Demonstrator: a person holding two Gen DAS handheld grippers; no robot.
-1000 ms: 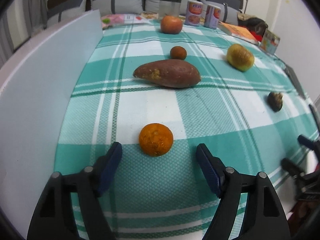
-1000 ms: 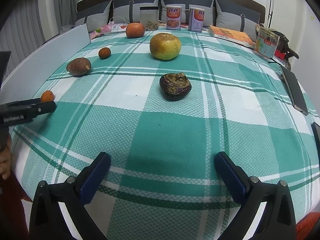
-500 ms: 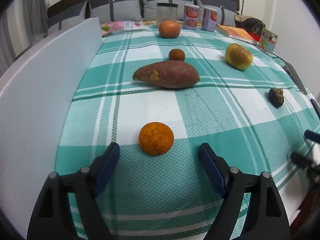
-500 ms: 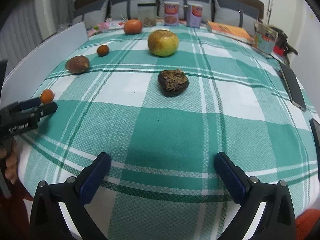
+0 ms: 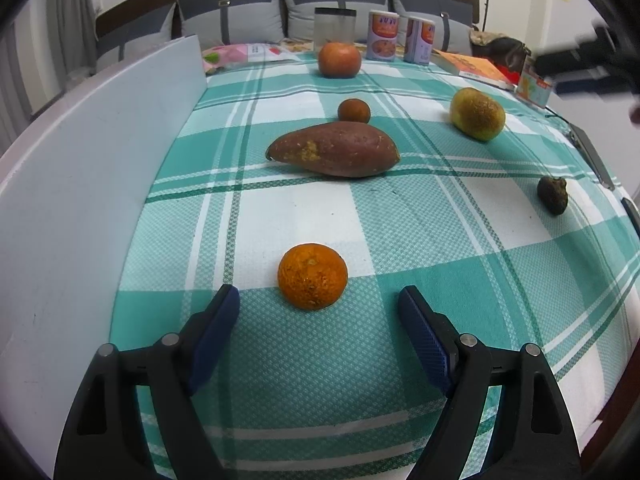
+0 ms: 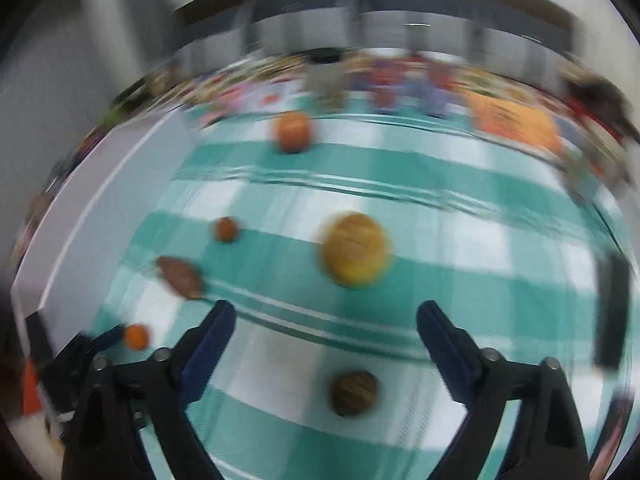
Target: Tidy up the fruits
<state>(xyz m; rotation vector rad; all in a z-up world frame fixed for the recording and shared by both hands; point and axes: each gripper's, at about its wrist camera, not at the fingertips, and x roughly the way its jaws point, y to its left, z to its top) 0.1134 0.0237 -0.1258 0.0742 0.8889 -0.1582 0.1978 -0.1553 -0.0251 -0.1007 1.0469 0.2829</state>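
Right gripper (image 6: 324,316) risen over yellow fruit (image 6: 355,249), fingers narrowing, empty, left gripper (image 5: 319,300) spread

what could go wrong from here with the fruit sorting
1. The orange lies just ahead of the open left gripper, not between the fingers; a round fruit may roll away if a pad nudges it.
2. The right wrist view is smeared with motion while the right gripper, its jaws just narrowing with nothing between them, hangs over the dark wrinkled fruit; a rushed descent could miss or squash it.
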